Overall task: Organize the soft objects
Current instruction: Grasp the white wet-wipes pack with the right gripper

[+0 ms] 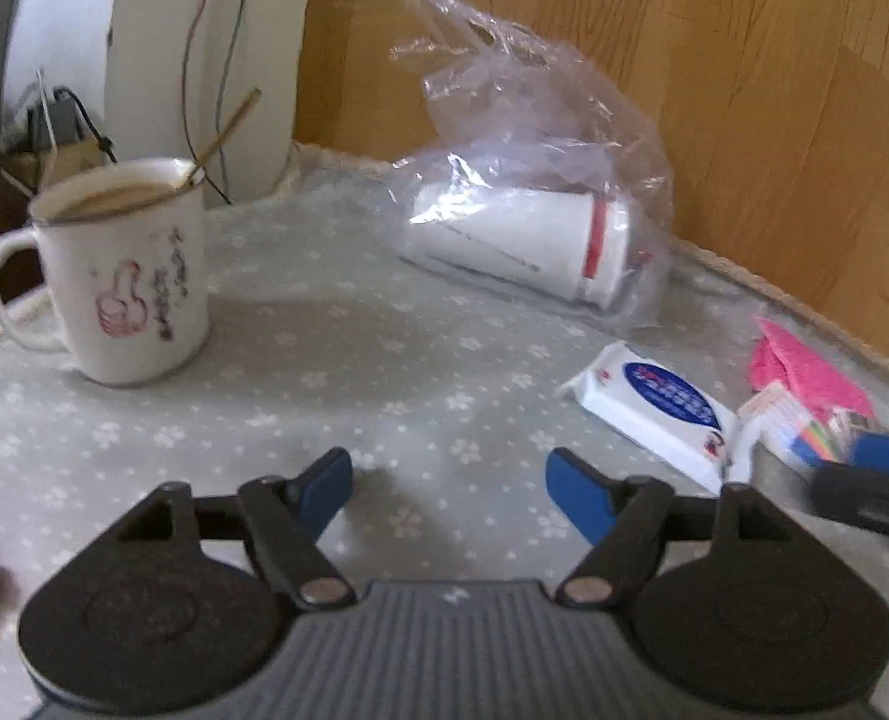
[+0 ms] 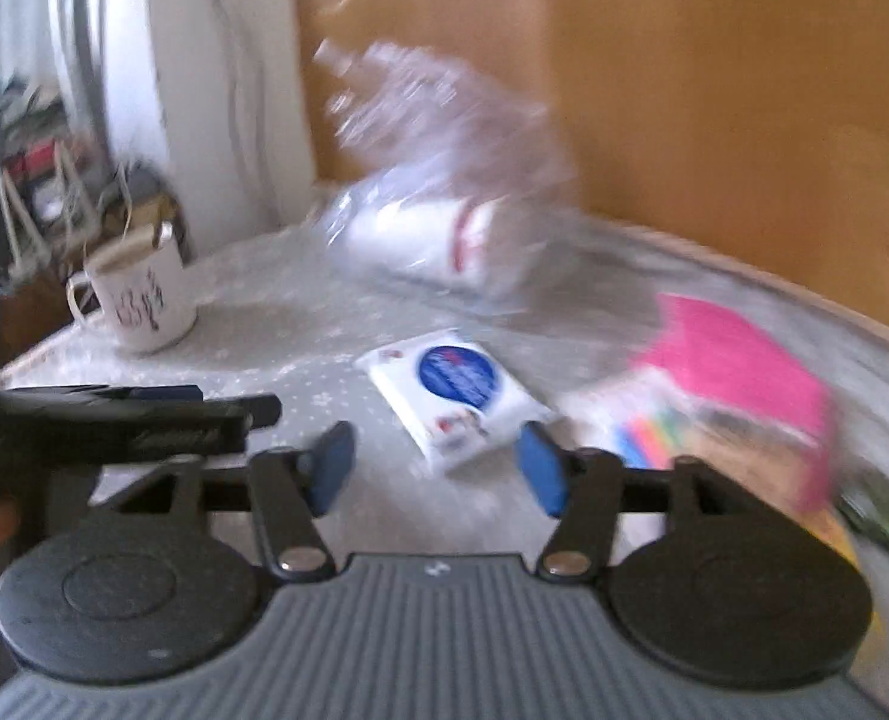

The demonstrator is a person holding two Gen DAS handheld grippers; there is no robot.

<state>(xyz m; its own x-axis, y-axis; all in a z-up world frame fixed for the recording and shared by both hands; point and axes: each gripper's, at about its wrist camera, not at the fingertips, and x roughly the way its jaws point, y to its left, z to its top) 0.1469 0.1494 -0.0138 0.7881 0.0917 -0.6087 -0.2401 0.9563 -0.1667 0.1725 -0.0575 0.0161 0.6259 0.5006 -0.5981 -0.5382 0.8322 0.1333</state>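
Note:
A white pack of wet wipes with a blue label [image 1: 660, 405] lies on the flowered grey tablecloth [image 1: 336, 372], right of my left gripper [image 1: 449, 489], which is open and empty above the cloth. A pink cloth [image 1: 804, 369] and a small colourful packet [image 1: 795, 420] lie further right. A clear plastic bag holding a white roll [image 1: 522, 234] lies at the back. In the right wrist view my right gripper [image 2: 438, 468] is open and empty, just short of the wipes pack [image 2: 456, 387]; the pink cloth [image 2: 738, 372] is to its right, blurred.
A white mug with a stick in it [image 1: 123, 276] stands at the left, also in the right wrist view [image 2: 141, 300]. A wooden panel [image 1: 744, 90] backs the table. Cables and clutter sit at the far left. The left gripper's body [image 2: 114, 420] shows left of the right one.

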